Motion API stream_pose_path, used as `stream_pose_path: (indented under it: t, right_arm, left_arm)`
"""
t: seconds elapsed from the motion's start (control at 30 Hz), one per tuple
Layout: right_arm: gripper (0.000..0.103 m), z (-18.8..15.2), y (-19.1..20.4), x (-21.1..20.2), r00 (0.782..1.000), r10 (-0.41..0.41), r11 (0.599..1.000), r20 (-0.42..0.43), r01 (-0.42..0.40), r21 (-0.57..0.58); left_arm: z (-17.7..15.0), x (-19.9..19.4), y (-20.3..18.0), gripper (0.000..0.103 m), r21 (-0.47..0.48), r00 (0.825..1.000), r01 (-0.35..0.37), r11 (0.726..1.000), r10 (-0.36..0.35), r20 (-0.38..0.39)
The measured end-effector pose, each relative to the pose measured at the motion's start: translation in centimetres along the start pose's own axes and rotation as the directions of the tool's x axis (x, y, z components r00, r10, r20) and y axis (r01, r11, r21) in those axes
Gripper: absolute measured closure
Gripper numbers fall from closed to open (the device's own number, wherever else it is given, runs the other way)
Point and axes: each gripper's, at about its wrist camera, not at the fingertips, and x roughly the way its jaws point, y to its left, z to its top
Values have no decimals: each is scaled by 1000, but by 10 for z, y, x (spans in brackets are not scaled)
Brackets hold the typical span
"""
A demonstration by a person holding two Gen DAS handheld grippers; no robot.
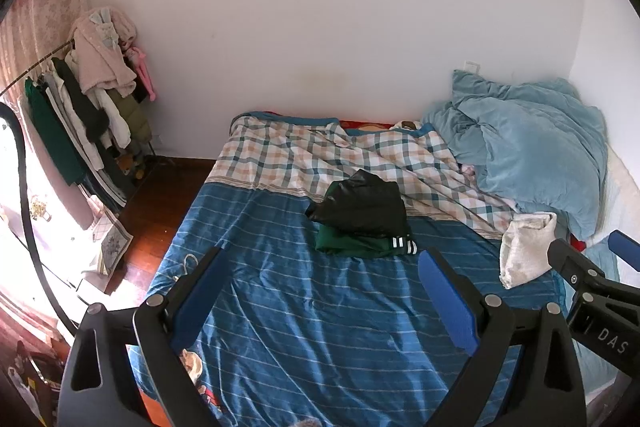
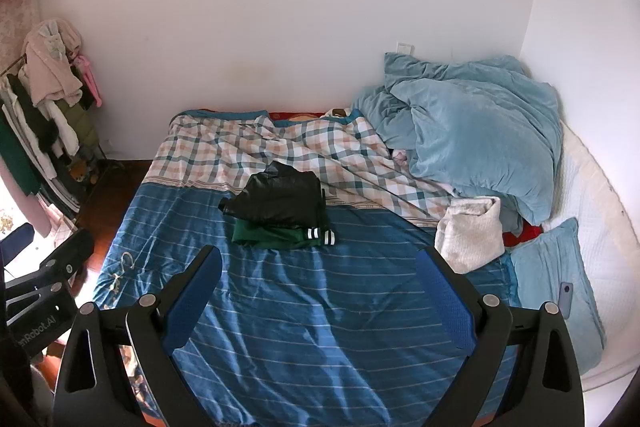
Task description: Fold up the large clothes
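Observation:
A folded black garment (image 1: 366,202) lies on top of a folded green garment with white-striped cuffs (image 1: 360,245), stacked mid-bed on the blue striped cover (image 1: 320,307). The stack also shows in the right wrist view: black garment (image 2: 280,197), green garment (image 2: 280,237). A folded white cloth (image 1: 524,253) (image 2: 472,235) lies to the right. My left gripper (image 1: 320,267) is open and empty, held above the bed in front of the stack. My right gripper (image 2: 320,267) is open and empty too, beside the left one.
A checked quilt (image 2: 260,151) and a crumpled light-blue duvet (image 2: 480,131) fill the far side of the bed. A light-blue pillow (image 2: 560,287) with a phone (image 2: 565,298) lies right. A clothes rack (image 1: 80,115) stands left by the wall. A hanger (image 2: 126,261) lies on the bed's left edge.

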Motion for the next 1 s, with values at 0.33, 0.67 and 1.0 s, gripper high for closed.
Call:
stream_pose_path:
  t: [0.33, 0.67, 1.0]
  right_arm:
    - [4, -2, 0, -2, 1000, 1, 1000, 1, -1, 3]
    - [4, -3, 0, -3, 1000, 4, 1000, 6, -4, 7]
    - [3, -4, -3, -13, 999, -23, 999, 35, 22, 31]
  left_arm:
    - [0, -1, 0, 6, 0, 1000, 2, 1000, -2, 3]
    - [2, -3, -3, 6, 0, 1000, -7, 1000, 7, 12]
    - [6, -8, -5, 6, 5, 999, -22, 1000, 22, 28]
